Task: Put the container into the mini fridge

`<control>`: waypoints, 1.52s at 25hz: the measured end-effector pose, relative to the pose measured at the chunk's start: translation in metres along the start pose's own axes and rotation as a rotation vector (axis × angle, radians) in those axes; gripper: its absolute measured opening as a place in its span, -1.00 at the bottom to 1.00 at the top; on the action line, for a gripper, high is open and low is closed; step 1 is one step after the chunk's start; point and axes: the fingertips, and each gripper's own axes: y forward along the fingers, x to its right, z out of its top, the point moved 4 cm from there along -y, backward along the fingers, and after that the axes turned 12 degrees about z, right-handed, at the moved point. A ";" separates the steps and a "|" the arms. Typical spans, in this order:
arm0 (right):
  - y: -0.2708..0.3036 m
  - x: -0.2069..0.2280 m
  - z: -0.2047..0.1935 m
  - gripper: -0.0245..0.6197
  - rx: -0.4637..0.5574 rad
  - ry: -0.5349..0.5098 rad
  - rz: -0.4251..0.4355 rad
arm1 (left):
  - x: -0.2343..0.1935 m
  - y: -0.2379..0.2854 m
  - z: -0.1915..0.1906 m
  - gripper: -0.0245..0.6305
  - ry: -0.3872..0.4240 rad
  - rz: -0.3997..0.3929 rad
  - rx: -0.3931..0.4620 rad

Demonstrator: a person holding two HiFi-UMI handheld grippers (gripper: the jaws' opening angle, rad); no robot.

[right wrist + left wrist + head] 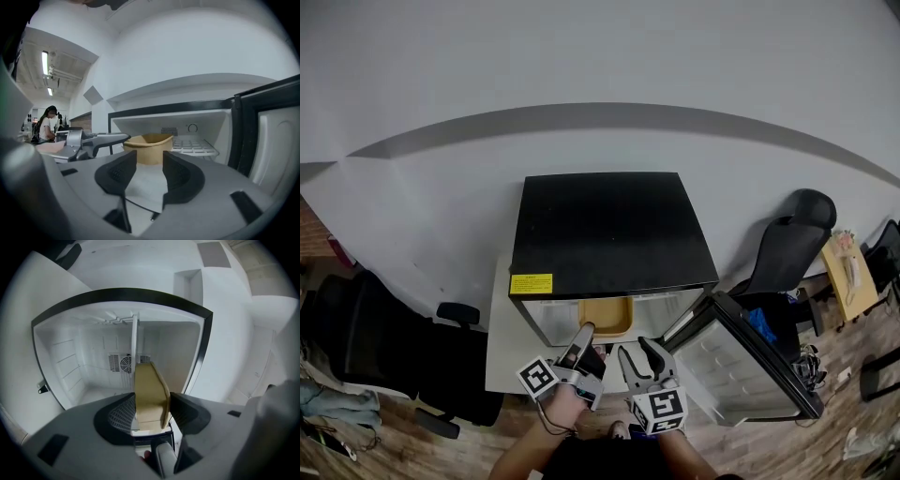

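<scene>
Two claws point roughly level at the open mini fridge point(609, 230) on the white desk point(502, 347). The left claw point(151, 401) is clenched on one wall of the tan container point(149, 390), which is at the fridge's mouth, its inside plain tan. Just beside it, the right claw point(149, 164) is released, with nothing between its pads. The door point(750, 370) stands wide to the right. Beyond the container is a white cavity with a wire shelf point(194, 145).

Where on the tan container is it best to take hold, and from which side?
Pinch the near wall of the container at its rim, coming from the front, one jaw inside and one outside: it is open-topped and thin-walled. The left gripper holds it so.
</scene>
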 end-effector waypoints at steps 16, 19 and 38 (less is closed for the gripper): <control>0.049 0.020 -0.011 -0.16 -0.055 -0.015 -0.019 | 0.001 0.021 0.001 -0.20 0.055 0.024 -0.064; 0.052 0.022 -0.011 -0.15 -0.053 -0.013 -0.032 | 0.000 0.022 0.004 -0.20 0.057 0.030 -0.066; 0.064 0.029 -0.005 -0.15 -0.036 -0.013 -0.076 | 0.001 0.008 0.007 0.04 0.071 0.013 -0.100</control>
